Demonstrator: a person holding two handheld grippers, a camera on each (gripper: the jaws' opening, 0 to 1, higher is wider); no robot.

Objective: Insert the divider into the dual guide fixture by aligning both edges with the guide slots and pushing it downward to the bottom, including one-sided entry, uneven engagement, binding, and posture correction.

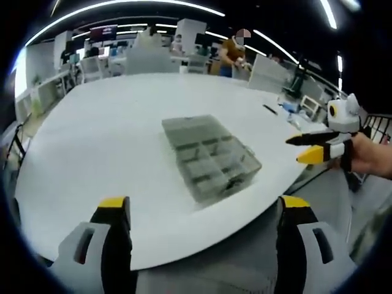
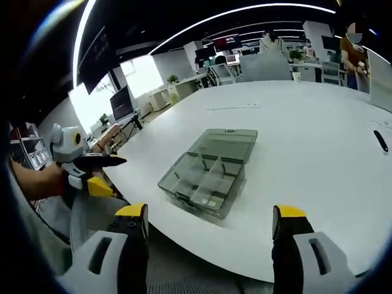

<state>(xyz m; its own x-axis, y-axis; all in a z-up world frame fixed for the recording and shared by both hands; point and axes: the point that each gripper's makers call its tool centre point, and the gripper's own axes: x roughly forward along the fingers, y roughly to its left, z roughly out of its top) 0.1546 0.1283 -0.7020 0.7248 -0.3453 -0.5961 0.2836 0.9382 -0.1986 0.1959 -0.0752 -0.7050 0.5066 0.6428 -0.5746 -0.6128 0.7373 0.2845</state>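
Note:
A clear grey compartment box (image 1: 214,165) lies on the white table (image 1: 104,141), its lid (image 1: 188,127) folded open flat behind it. Thin dividers (image 2: 207,174) stand inside the box (image 2: 202,187), and the lid (image 2: 228,144) lies beyond. My left gripper (image 1: 204,208) is open and holds nothing, hovering off the table's near edge, short of the box. My right gripper (image 2: 210,215) is also open with nothing in it, off the edge on its own side. Each shows in the other's view: the right gripper (image 1: 311,147) at the right, the left gripper (image 2: 97,173) at the left, both held in hands.
A black pen (image 1: 270,109) lies on the table beyond the box, and shows as the pen (image 2: 380,141) at the far right edge. The curved table edge (image 2: 184,236) runs just ahead of my jaws. Desks, monitors and a standing person (image 1: 233,52) fill the background.

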